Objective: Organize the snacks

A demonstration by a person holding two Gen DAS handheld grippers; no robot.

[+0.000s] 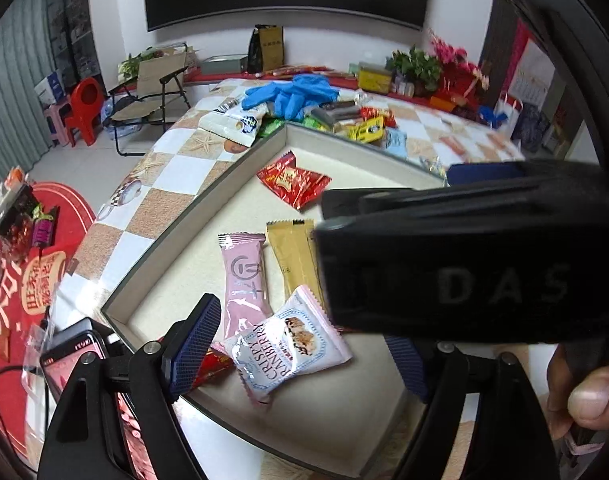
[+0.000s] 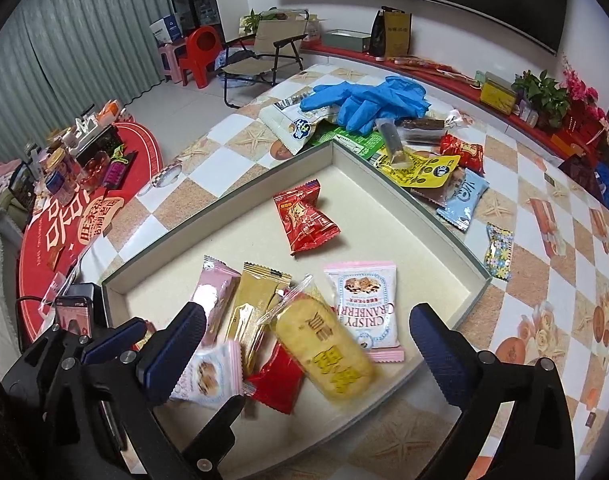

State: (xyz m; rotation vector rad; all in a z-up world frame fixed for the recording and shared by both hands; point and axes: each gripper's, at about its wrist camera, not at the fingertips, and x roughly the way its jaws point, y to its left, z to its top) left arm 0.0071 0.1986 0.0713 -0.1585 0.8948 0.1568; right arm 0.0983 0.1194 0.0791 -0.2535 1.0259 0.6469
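A shallow cream-lined tray (image 1: 208, 208) with a grey rim holds several snack packets. My left gripper (image 1: 300, 356) is open over its near corner. A pink-edged "Crispy Cranberry" packet (image 1: 288, 348) lies flat between the fingers, clear of both pads. My right gripper (image 2: 306, 344) is open wide just beside it, and a blurred yellow rice-cracker packet (image 2: 324, 356) lies between its fingers, untouched. Also in the tray (image 2: 224, 204) are a red packet (image 2: 304, 220), a pink stick (image 2: 216, 296), a gold stick (image 2: 252, 304) and a second cranberry packet (image 2: 366, 308).
More loose snacks and blue gloves (image 2: 368, 100) are piled on the checkered tablecloth (image 2: 524, 280) past the tray's far corner. A phone (image 2: 72, 312) lies at the tray's left. A low red round table (image 2: 84, 216) and a folding chair (image 2: 264, 52) stand beyond.
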